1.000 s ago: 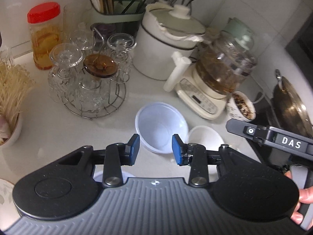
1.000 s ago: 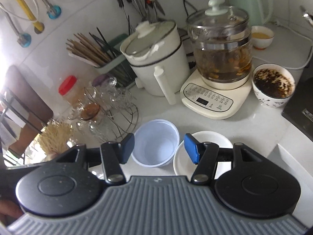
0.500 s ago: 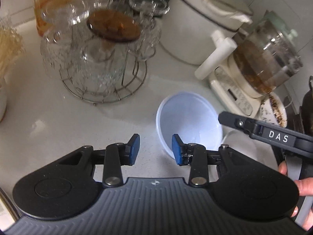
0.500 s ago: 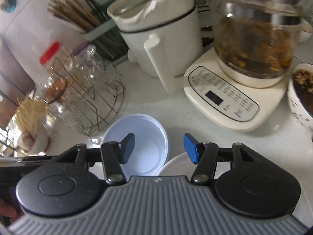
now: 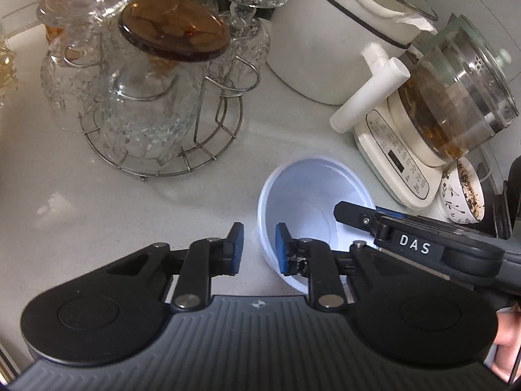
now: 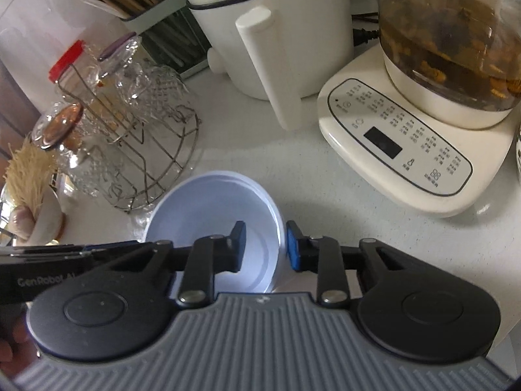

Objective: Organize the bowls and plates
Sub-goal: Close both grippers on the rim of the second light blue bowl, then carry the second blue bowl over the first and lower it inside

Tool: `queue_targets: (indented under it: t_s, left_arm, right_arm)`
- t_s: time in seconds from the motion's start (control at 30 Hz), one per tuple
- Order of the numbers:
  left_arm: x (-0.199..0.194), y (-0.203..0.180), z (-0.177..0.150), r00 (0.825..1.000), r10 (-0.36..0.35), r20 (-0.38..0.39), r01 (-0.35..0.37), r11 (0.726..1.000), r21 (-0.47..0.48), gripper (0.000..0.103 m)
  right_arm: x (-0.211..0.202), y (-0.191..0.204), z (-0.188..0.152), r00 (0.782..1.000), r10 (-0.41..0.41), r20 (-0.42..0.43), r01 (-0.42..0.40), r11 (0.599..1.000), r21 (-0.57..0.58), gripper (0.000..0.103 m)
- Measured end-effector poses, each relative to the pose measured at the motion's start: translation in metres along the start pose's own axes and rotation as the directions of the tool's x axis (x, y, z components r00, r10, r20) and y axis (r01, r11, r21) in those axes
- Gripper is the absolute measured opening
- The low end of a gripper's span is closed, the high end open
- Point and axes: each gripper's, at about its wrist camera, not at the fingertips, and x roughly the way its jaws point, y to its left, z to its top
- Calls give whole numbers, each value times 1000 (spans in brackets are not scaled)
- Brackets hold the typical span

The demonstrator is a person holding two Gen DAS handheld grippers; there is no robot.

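A white plastic bowl (image 5: pixel 312 192) stands upright on the counter; it also shows in the right wrist view (image 6: pixel 211 202). My left gripper (image 5: pixel 257 249) is open and straddles the bowl's left rim, one finger outside, one inside. My right gripper (image 6: pixel 265 244) is open and straddles the bowl's right rim, its left finger inside the bowl. The right gripper's body shows in the left wrist view (image 5: pixel 413 244) over the bowl's right side. The white plate seen earlier is hidden.
A wire rack of upturned glasses (image 5: pixel 146 75) stands left of the bowl. A white cooker (image 5: pixel 325 32) and a glass kettle on a cream base (image 6: pixel 407 137) stand behind. A patterned bowl of dark bits (image 5: pixel 462 192) sits far right. A chopstick holder (image 6: pixel 146 13) is at the back.
Both grippers have moved down and in toward the white bowl and now straddle its opposite rims. The right gripper's jaws have narrowed. The plate has gone out of sight.
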Motion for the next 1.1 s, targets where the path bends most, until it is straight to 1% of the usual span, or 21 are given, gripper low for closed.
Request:
queue_targets:
  t_s: [0.07, 0.17, 0.37, 0.5, 0.8, 0.93, 1.1]
  left_arm:
    - [4, 0, 1, 1000, -16, -14, 16, 1000, -6, 18]
    - [8, -1, 2, 999, -29, -24, 29, 1000, -6, 13]
    - [8, -4, 0, 1000, -21, -16, 21, 1000, 19, 12]
    - [1, -6, 1, 1000, -24, -4, 24, 1000, 16, 11]
    - [-36, -16, 5, 998, -26, 53, 26, 1000, 6, 11]
    - [-57, -19, 7, 996, -43, 76, 44, 999, -19, 11]
    - [-83, -27, 4, 993, -51, 102, 53, 999, -10, 11]
  right_arm:
    - [1, 0, 1, 1000, -5, 1, 5, 1000, 4, 26]
    - [1, -2, 1, 1000, -12, 1, 12, 1000, 12, 21]
    - [0, -6, 1, 1000, 1, 4, -1, 1000, 24, 19]
    - [-4, -6, 0, 1000, 13, 4, -13, 999, 39, 18]
    - [-42, 2, 6, 996, 57, 73, -61, 997, 47, 18]
    - [-62, 7, 8, 993, 67, 94, -71, 996, 49, 18]
    - [-88, 13, 6, 990, 77, 120, -84, 995, 51, 18]
